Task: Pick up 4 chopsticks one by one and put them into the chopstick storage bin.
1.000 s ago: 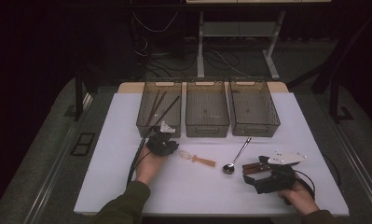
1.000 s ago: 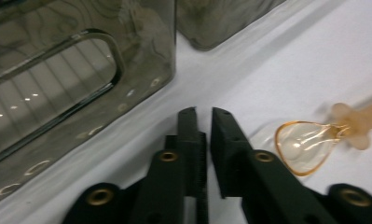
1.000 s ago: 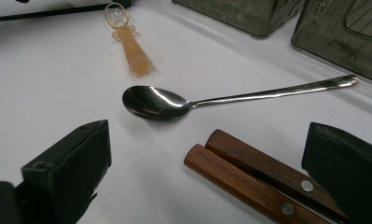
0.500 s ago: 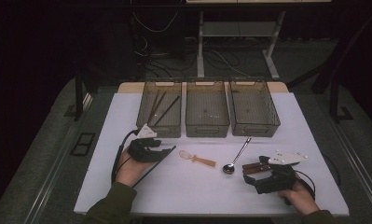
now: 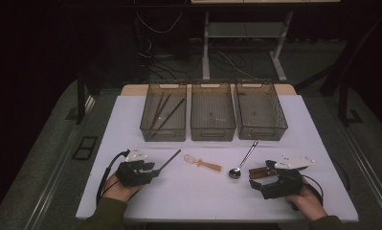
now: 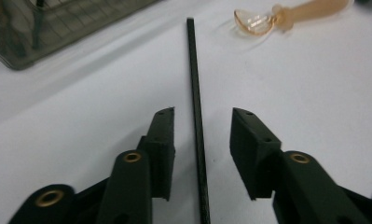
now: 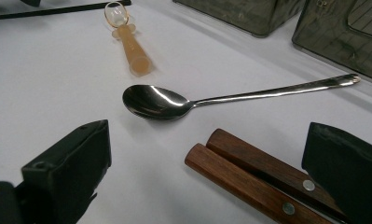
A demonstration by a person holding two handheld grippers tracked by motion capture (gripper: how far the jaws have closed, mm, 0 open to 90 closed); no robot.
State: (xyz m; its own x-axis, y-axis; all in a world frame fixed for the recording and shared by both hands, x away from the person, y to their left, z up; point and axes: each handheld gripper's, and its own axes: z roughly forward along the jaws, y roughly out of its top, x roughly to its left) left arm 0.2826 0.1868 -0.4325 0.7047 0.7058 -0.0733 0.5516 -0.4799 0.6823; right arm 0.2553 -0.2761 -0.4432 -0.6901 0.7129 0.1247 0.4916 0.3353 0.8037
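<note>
A black chopstick [image 5: 172,158] [image 6: 193,70] lies on the white table and runs between the jaws of my left gripper [image 5: 155,168] [image 6: 202,114]. The jaws have just been closing, but a gap shows on each side of the stick, so the gripper is open. My right gripper [image 5: 258,183] [image 7: 209,133] rests at the front right, wide open. Two wooden handles [image 5: 263,171] [image 7: 249,172] lie between its jaws, untouched. A steel spoon [image 5: 243,160] [image 7: 160,102] and a small amber spoon [image 5: 203,163] [image 7: 130,44] [image 6: 267,18] lie mid-table.
Three smoky clear bins stand in a row at the back. The left bin [image 5: 162,138] holds dark chopsticks, and the middle bin [image 5: 213,138] and the right bin [image 5: 263,138] look bare. A table edge runs close in front of both hands.
My left hand has drawn back from near the left bin toward the front left of the table. The right hand has stayed where it was.
</note>
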